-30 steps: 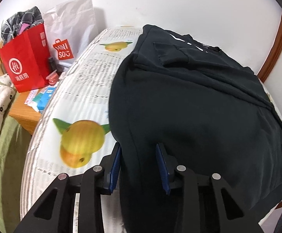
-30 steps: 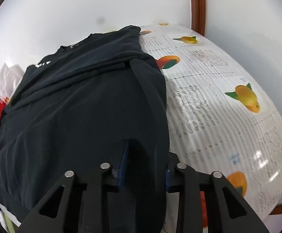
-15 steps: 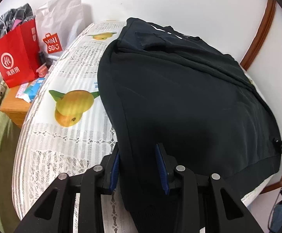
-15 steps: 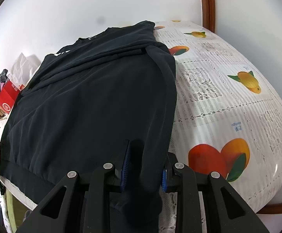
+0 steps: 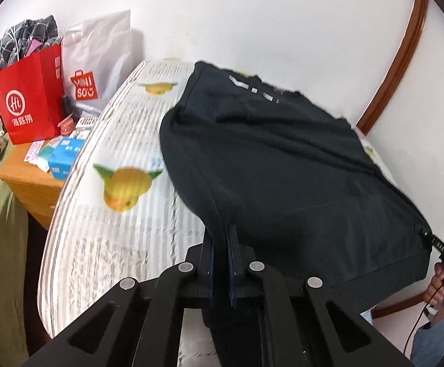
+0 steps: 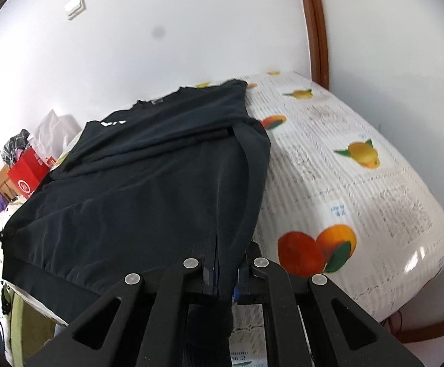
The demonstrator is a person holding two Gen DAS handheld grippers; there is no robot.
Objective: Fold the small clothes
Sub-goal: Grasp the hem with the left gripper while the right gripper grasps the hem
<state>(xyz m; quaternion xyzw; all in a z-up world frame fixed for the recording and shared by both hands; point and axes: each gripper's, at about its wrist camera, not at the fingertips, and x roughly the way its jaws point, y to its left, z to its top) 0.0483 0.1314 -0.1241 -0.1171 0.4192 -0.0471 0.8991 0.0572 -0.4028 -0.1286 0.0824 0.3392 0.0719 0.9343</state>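
Note:
A black sweatshirt (image 5: 283, 165) with white lettering near the collar lies on the table's white fruit-print cloth (image 5: 114, 220). Its sleeves are folded in. My left gripper (image 5: 220, 241) is shut on the near left corner of its hem and holds it lifted. My right gripper (image 6: 223, 263) is shut on the near right corner of the same sweatshirt (image 6: 160, 189), also lifted off the cloth (image 6: 359, 189). The right gripper's tip (image 5: 442, 244) shows at the far right of the left wrist view.
A red paper bag (image 5: 27, 98) and a white Miniso bag (image 5: 99, 61) stand on a wooden nightstand (image 5: 26, 180) left of the table, with small boxes. A wall runs behind the table. A brown wooden frame (image 6: 313, 24) stands at the right.
My left gripper has closed on the hem. Both grippers have lifted the sweatshirt's near edge off the cloth, and the views have pulled back and up.

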